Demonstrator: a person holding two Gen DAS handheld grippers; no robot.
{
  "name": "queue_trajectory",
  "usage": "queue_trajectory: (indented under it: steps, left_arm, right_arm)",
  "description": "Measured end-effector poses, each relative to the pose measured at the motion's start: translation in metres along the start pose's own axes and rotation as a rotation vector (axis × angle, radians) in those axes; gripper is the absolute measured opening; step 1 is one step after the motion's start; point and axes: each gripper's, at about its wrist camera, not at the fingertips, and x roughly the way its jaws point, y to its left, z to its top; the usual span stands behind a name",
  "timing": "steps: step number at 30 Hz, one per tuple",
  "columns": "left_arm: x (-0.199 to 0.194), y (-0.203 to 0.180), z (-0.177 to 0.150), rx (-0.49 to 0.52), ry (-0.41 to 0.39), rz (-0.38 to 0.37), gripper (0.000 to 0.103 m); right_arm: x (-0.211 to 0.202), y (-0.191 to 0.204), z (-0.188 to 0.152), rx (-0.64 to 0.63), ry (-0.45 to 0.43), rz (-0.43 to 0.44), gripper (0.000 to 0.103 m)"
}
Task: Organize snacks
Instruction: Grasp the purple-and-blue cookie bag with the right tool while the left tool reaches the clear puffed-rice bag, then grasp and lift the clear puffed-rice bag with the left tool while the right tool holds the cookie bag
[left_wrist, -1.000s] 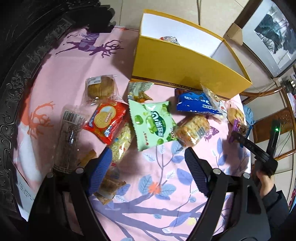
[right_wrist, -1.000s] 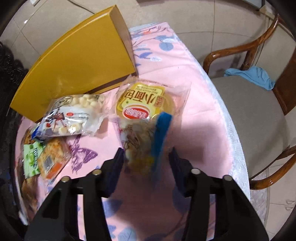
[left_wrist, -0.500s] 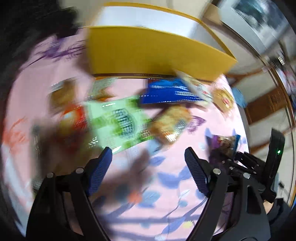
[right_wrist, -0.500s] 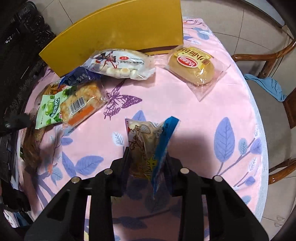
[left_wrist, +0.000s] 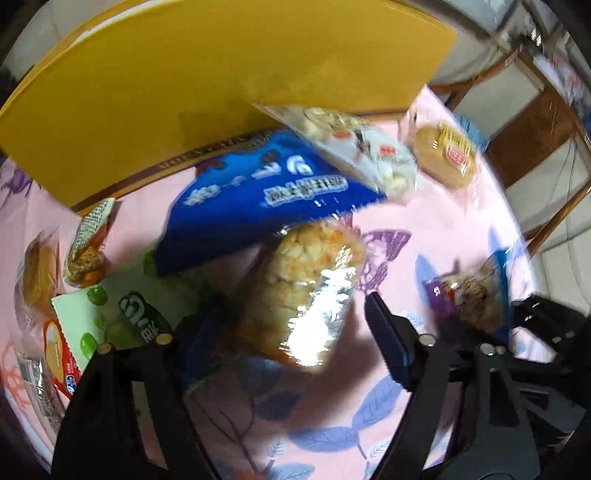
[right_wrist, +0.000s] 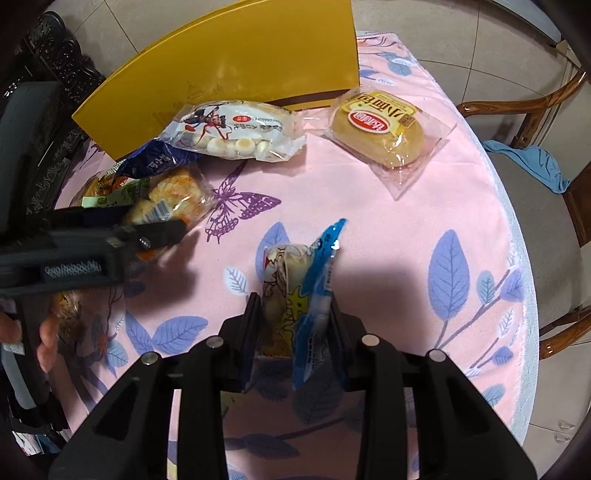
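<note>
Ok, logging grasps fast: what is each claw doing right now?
Left claw: open, straddling the clear-wrapped rice cracker pack, not closed on it.
Right claw: closed on the small blue-edged snack packet.

Yellow box (right_wrist: 236, 70), pink leaf-print tablecloth (right_wrist: 369, 229)

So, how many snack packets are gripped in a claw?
1: the blue-edged clear plastic packet, pinched in the right claw. The left claw stands open around a clear packet of orange crackers.

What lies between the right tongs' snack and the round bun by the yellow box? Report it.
Nothing: in the right wrist view, only bare pink tablecloth separates the pack held in the right tongs from the wrapped bun.
</note>
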Motion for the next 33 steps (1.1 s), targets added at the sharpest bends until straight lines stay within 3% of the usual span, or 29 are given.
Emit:
queue_trajectory:
  steps: [1,2,4,5,11,19,23,27,33]
  left_arm:
    - [0.002,-0.006,0.000,0.031,-0.005,0.003,0.062]
    - [0.005,-0.012,-0.002,0.048,-0.004,0.014,0.056]
    - [0.004,-0.015,-0.002,0.043,-0.012,0.031,0.055]
    - [0.002,-0.014,-0.002,0.023,-0.020,0.038,0.048]
    - [-0.012,-0.002,-0.017,-0.094,-0.051,-0.003,0.046]
    - [-0.062,0.007,-0.084,-0.177,-0.025,-0.131,0.046]
    - [-0.084,-0.002,-0.111,-0.169,-0.046,-0.145,0.046]
    - [-0.101,0.003,-0.107,-0.199,-0.090,-0.128,0.046]
    - [-0.110,0.015,-0.088,-0.249,-0.129,-0.105,0.046]
  right_arm:
    - [0.000,-0.001,0.000,0.002,0.000,0.001,0.035]
    - [0.000,0.000,0.000,0.003,0.001,0.001,0.035]
    - [0.000,0.000,0.000,0.001,0.002,-0.001,0.035]
    - [0.000,0.000,0.000,0.001,0.002,-0.002,0.035]
    - [0.001,-0.001,0.001,-0.002,-0.001,-0.001,0.034]
    - [0.001,0.001,-0.001,-0.006,-0.002,-0.008,0.035]
    - [0.002,0.002,-0.001,-0.008,0.002,-0.018,0.034]
    - [0.001,0.005,0.002,0.017,0.031,0.008,0.033]
    - [-0.023,0.030,0.005,-0.026,-0.007,0.057,0.031]
